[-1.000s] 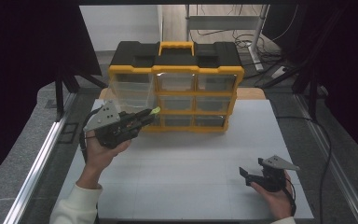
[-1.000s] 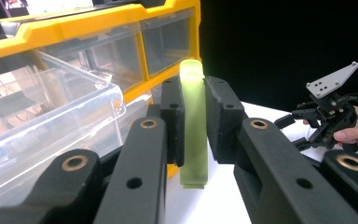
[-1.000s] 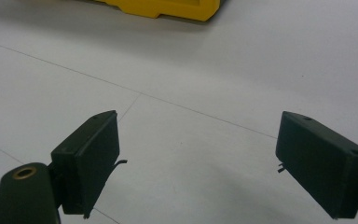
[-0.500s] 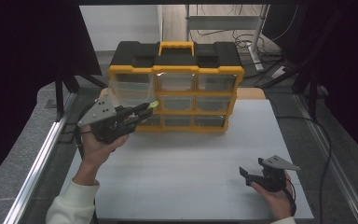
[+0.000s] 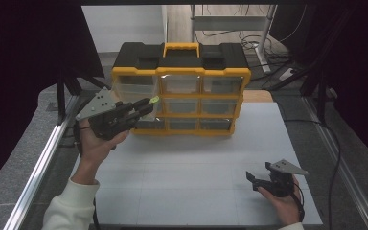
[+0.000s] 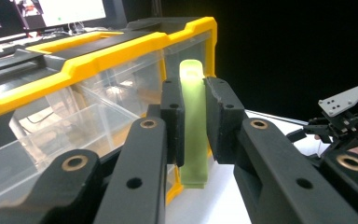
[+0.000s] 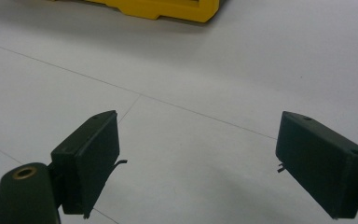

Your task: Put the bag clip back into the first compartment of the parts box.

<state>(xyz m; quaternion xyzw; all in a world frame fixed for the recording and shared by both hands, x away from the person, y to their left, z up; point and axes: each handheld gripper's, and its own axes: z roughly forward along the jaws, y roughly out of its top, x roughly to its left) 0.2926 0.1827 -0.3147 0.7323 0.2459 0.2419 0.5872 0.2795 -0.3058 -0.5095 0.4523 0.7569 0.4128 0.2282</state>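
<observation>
The left gripper is clamped on a pale green strip, held in the air at the upper left drawers of the yellow organizer that stands at the desk's far edge. The step in hand looks like bringing the strip to one of those clear drawers, though no drawer appears pulled out. To do it well, the person would likely keep the grip firm and the strip's free end pointing at the chosen drawer front, approach slowly, and avoid knocking the strip against the yellow frame, which could twist it between the pads. The free hand may be needed to draw a drawer open first. The right gripper rests low near the desk's near right corner, its jaws standing well apart with nothing between them. The strip is flat, narrow and translucent light green, with a rounded top end and a squared bottom end; it stands out above and below the pads, which press on its two broad faces near its middle.
</observation>
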